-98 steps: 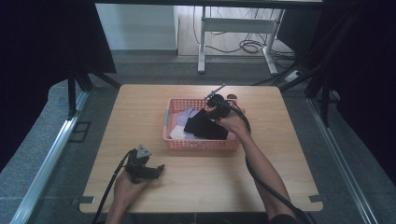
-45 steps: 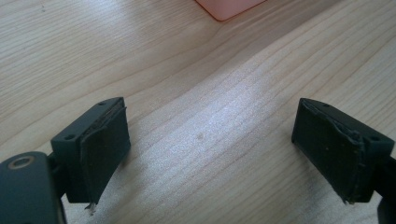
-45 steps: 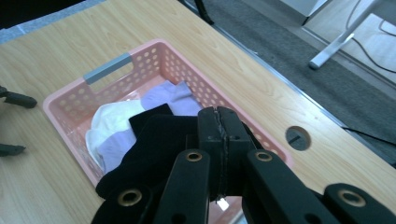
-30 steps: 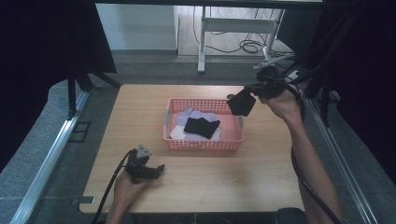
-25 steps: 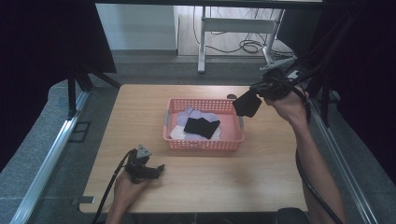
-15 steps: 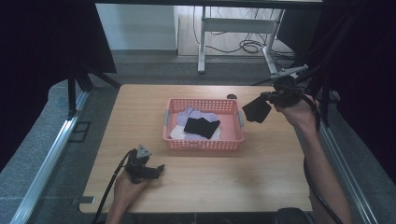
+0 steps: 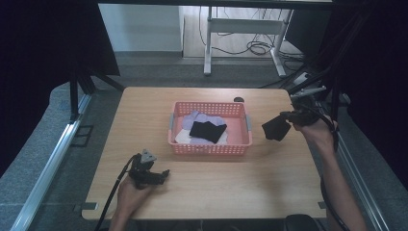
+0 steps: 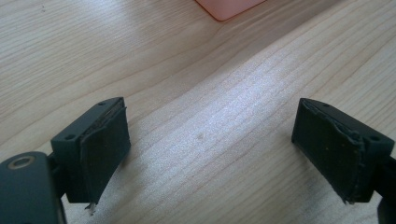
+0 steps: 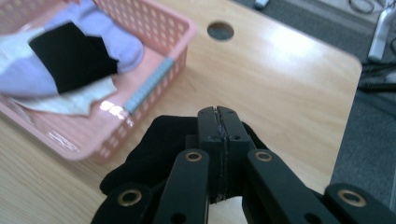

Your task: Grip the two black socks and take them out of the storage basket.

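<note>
A pink basket stands mid-table with a black cloth, a lilac cloth and a white cloth in it. My right gripper hangs above the table to the right of the basket, shut on another black cloth that dangles from its jaws. My left gripper rests low on the wood near the front left, open, with bare table between its pads.
The wooden table has a round cable hole behind the basket. A desk frame and cables stand on the floor beyond. Metal rails run along both sides of the table.
My right gripper has lifted a black cloth out of the basket and carried it right and down, beside the basket. The left gripper has stayed put.
</note>
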Demonstrator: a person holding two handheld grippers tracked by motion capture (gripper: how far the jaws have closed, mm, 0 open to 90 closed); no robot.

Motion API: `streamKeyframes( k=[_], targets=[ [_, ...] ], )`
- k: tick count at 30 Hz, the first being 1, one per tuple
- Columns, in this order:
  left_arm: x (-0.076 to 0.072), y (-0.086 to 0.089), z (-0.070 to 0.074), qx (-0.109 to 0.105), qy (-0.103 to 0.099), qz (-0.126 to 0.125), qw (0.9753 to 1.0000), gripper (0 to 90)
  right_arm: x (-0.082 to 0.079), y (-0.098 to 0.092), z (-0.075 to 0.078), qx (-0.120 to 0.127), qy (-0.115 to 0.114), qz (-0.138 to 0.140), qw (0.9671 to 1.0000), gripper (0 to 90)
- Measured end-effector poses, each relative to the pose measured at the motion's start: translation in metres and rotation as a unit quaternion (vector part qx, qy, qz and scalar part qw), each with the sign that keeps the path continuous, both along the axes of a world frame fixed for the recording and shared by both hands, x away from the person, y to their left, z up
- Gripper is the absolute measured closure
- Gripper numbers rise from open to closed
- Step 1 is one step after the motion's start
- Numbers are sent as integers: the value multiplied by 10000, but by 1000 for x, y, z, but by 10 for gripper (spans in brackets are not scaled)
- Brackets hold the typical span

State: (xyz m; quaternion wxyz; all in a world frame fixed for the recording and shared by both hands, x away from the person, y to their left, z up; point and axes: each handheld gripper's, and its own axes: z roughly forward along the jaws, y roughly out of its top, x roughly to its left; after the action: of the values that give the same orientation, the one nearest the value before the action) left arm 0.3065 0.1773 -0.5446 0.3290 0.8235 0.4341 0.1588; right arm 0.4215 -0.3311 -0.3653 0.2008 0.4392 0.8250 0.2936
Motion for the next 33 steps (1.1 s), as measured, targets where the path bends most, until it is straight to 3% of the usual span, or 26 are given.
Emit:
streamKeyframes(
  k=[13, 24, 26, 27, 33],
  targets=[
    [0, -1, 0, -40, 2, 38, 10000, 108, -3, -14, -59, -117, 573, -147, 9982, 900],
    [0, -1, 0, -44, -6, 36, 10000, 108, -3, -11, -113, -295, 1142, -126, 9929, 883],
    [0, -1, 0, -44, -6, 36, 10000, 108, -3, -10, -111, -264, 1122, -88, 9933, 802],
    [0, -1, 0, -43, -7, 33, 10000, 108, -3, -10, -111, -264, 1122, -88, 9933, 802],
    [0, -1, 0, -42, 1, 37, 10000, 108, -2, -6, -88, -164, 893, -8, 9959, 672]
  ],
)
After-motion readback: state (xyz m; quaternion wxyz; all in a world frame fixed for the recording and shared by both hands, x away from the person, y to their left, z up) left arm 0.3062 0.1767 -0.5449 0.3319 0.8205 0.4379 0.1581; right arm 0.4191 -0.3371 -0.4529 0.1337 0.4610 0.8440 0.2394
